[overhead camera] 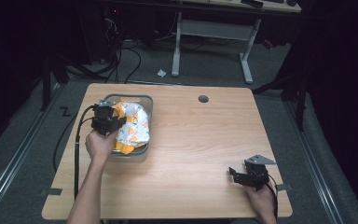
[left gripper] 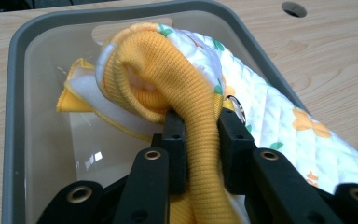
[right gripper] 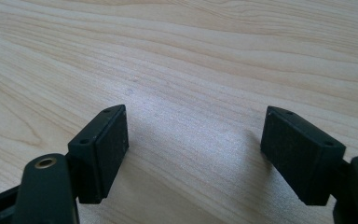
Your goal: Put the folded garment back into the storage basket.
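A quilted white garment (overhead camera: 133, 123) with orange flowers and yellow ribbed trim lies bundled in a grey plastic bin (overhead camera: 144, 100) at the table's left. My left gripper (overhead camera: 106, 122) is over the bin's left side, shut on the yellow ribbed cuff (left gripper: 186, 93); the left gripper view has the knit squeezed between both black pads (left gripper: 173, 133). The garment (left gripper: 279, 121) drapes over the bin's (left gripper: 16, 93) right wall. My right gripper (overhead camera: 242, 176) rests near the table's front right corner, jaws wide open over bare wood, its fingertips (right gripper: 196, 149) holding nothing.
The wooden table (overhead camera: 200, 144) has a round cable hole (overhead camera: 203, 99) at the back. A black cable (overhead camera: 77, 154) trails from the left gripper along the left edge. Another desk's white legs (overhead camera: 177, 46) stand on the floor behind.
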